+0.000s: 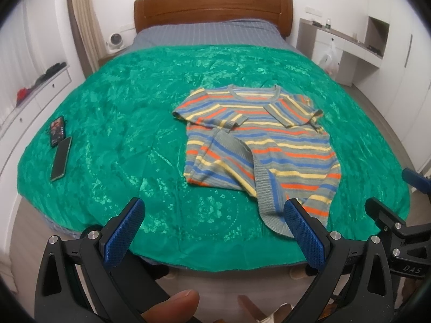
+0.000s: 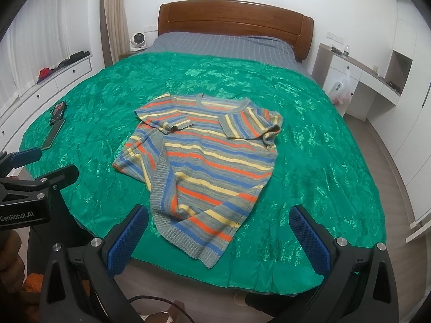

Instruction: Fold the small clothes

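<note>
A small striped knit sweater [image 1: 258, 145] [image 2: 204, 158] in grey, blue, orange and yellow lies on the green bedspread [image 1: 121, 123] [image 2: 309, 140], neck toward the headboard. Both sleeves are folded in over the chest. Its left side is folded over the body, with the ribbed hem running diagonally. My left gripper [image 1: 212, 210] hangs open above the near edge of the bed, its right finger just short of the hem corner. My right gripper [image 2: 219, 216] is open too, above the sweater's near hem, with nothing between its fingers.
Two phones [image 1: 60, 150] [image 2: 55, 123] lie at the bed's left edge. A wooden headboard [image 1: 212, 8] stands at the far end. White drawers [image 1: 40, 91] run along the left wall; a white desk [image 2: 361, 80] with a plastic bag [image 2: 342, 87] is at right.
</note>
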Available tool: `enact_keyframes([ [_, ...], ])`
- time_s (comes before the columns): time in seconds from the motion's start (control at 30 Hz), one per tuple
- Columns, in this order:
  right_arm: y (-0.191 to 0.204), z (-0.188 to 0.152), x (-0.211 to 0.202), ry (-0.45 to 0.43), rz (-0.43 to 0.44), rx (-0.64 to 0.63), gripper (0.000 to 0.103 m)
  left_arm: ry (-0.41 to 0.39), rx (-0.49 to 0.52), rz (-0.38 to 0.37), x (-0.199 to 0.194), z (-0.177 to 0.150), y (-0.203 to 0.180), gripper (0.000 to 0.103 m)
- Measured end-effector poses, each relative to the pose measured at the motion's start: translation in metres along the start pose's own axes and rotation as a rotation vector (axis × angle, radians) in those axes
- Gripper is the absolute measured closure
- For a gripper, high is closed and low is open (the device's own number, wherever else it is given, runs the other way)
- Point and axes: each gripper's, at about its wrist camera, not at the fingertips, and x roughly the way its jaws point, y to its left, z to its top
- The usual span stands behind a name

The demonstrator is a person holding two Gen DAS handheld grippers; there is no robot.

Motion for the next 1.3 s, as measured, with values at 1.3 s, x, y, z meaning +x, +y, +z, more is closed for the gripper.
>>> enact_keyframes([
  [1.3, 0.0051, -0.0034, 0.0051, 0.017, 0.016, -0.003, 0.0, 0.01, 0.002, 0.003, 0.0013, -0.0045, -0.0036, 0.0],
])
